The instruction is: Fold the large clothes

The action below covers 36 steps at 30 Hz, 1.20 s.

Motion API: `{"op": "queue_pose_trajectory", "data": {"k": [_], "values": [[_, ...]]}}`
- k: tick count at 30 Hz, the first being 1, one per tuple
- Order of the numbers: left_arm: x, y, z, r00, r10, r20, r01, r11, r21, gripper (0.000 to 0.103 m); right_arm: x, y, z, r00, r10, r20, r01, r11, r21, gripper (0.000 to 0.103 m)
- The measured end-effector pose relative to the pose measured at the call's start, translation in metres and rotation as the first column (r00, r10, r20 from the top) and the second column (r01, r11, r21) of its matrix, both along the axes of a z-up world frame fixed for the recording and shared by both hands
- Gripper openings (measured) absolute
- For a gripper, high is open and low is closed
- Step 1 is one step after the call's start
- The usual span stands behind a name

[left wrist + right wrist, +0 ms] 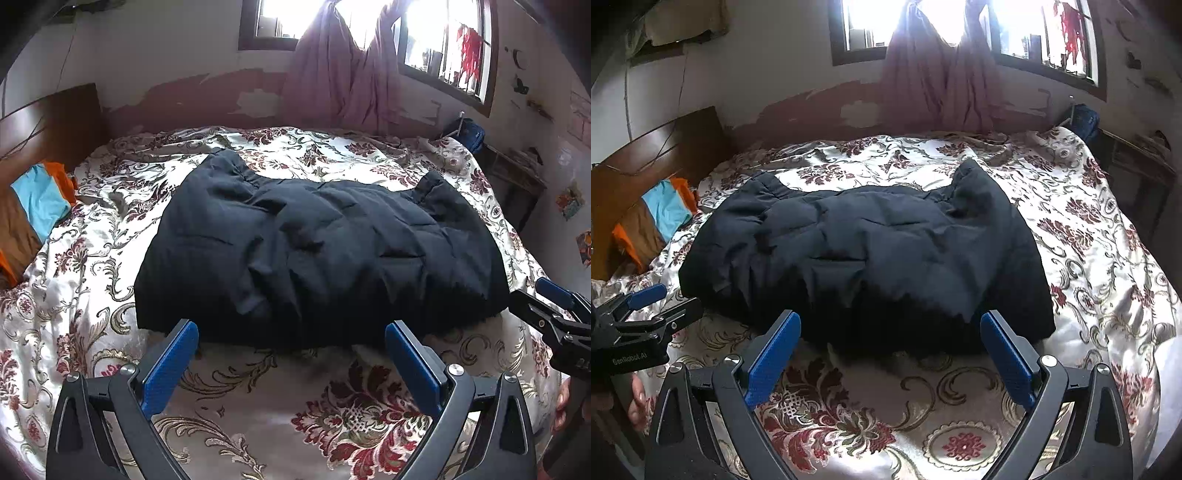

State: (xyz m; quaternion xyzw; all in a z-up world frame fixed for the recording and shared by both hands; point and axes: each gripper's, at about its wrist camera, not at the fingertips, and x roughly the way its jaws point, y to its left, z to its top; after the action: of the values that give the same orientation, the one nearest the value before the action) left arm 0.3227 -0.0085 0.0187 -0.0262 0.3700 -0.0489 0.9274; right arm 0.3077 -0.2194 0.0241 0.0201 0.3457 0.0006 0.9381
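Blue-padded fingers of the left gripper point(291, 345) sit nearest the lens, spread wide w/ nothing between them, above the bedspread just short of the jacket's near edge. Right gripper point(890, 336) is the same: jaws wide apart, empty, just short of that hem.

Dark navy quilted puffer jacket point(325, 251) lies mid-bed, folded into a broad rectangular slab, puffy and creased, stitched panels showing; two rounded bumps stick out at its far corners. It rests on a satin cream bedspread w/ maroon and gold floral print point(258, 406).

White lettering on the left gripper's black body, seen from the right wrist, reads approx. "GenRobot.AI".

Beyond: mauve curtain point(340, 74) knotted at a bright window; turquoise and orange cloths point(44, 195) by the wooden headboard point(48, 122).
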Motion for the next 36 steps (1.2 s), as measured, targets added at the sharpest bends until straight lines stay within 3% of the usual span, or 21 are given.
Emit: {"op": "queue_pose_trajectory", "data": {"k": [9,20,36], "values": [[-0.017,0.006,-0.009,0.999,-0.026,0.022,0.026,1.000,0.000,0.102,-0.015,0.008,-0.010,1.000,-0.028,0.006,0.028,1.000,-0.005,0.096],[-0.039,0.001,-0.022,0.999,-0.020,0.047,0.019,1.000,0.023,0.102,-0.029,0.009,-0.033,0.999,0.024,0.037,-0.025,0.999,0.022,0.096],[-0.063,-0.011,-0.071,0.991,0.000,0.136,-0.005,0.999,0.041,0.102,-0.041,0.011,-0.074,0.985,0.093,0.148,-0.101,0.994,0.045,0.096]]}}
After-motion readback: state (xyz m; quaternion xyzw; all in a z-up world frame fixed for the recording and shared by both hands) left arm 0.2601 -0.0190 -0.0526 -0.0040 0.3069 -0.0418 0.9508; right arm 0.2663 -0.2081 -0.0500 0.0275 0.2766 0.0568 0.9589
